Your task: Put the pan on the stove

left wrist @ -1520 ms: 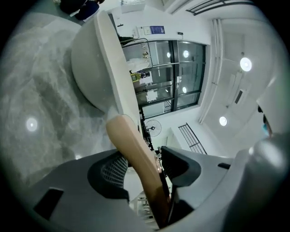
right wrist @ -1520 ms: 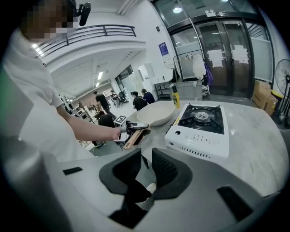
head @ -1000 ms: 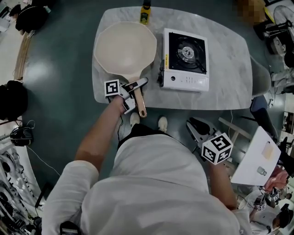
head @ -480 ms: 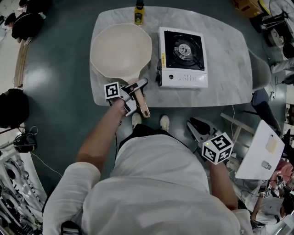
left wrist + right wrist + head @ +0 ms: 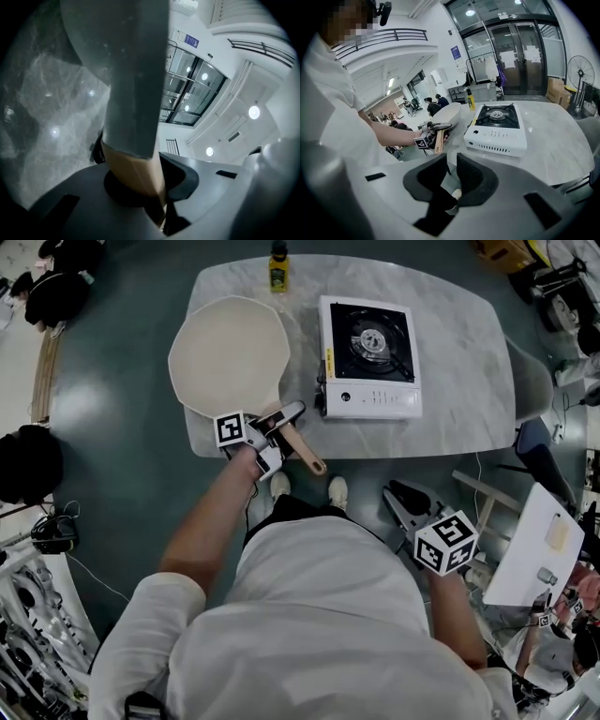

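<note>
The cream pan [image 5: 230, 352] hangs tilted over the left part of the marble table [image 5: 469, 390], casting a shadow beside it. Its wooden handle [image 5: 307, 454] points toward the lower right. My left gripper [image 5: 279, 434] is shut on that handle; its jaws have just been closing on it. In the left gripper view the handle [image 5: 133, 173] fills the space between the pads and the pan's grey underside [image 5: 131, 70] rises above. The white stove [image 5: 368, 357] stands right of the pan. My right gripper [image 5: 405, 498] hangs below the table edge, narrowly open with nothing in it [image 5: 451, 171].
A yellow bottle [image 5: 278, 268] stands at the table's far edge behind the pan. A chair [image 5: 534, 390] is at the table's right end. White equipment [image 5: 530, 559] stands on the floor at the right. The stove [image 5: 497, 129] shows its burner uncovered.
The pan has swung left and tipped up off the table, and its handle end has turned to the right. The left gripper stays on the handle. The right gripper has stayed put.
</note>
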`<state>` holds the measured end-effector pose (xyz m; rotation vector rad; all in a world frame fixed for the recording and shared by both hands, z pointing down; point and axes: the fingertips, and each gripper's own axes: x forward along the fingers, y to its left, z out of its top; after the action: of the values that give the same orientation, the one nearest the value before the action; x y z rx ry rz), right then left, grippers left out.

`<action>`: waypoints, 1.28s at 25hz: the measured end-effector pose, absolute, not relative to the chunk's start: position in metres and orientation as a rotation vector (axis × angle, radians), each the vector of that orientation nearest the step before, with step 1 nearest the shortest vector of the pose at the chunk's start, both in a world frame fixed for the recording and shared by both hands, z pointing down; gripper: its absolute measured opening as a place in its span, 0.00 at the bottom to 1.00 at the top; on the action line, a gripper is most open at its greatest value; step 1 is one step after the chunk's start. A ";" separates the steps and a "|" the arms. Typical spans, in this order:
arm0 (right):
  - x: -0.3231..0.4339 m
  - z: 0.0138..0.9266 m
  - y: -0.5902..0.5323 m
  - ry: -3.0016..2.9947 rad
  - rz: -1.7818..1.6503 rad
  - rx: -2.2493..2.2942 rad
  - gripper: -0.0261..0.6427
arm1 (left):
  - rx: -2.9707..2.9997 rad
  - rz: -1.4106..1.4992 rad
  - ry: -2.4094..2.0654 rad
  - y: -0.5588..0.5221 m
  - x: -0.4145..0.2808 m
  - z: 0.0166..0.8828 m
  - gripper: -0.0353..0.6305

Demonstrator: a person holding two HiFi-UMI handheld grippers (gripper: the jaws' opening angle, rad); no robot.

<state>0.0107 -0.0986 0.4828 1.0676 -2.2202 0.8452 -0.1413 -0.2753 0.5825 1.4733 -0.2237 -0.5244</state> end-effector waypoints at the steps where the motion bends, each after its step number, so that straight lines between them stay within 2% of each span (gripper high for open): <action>1: 0.012 0.483 -0.098 -2.220 0.845 1.068 0.15 | 1.476 -0.517 -0.231 -0.275 -0.142 0.583 0.16; 14: 0.018 0.489 -0.098 -2.251 0.860 1.053 0.15 | 1.533 -0.394 -0.249 -0.255 -0.132 0.574 0.18; 32: 0.059 0.494 -0.089 -2.319 0.903 1.126 0.15 | 1.607 -0.230 -0.135 -0.231 -0.061 0.488 0.19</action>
<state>0.0595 -0.0886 0.4940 1.1262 -2.3195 0.9027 -0.0613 -0.2310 0.4882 1.6074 -0.1351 -0.2298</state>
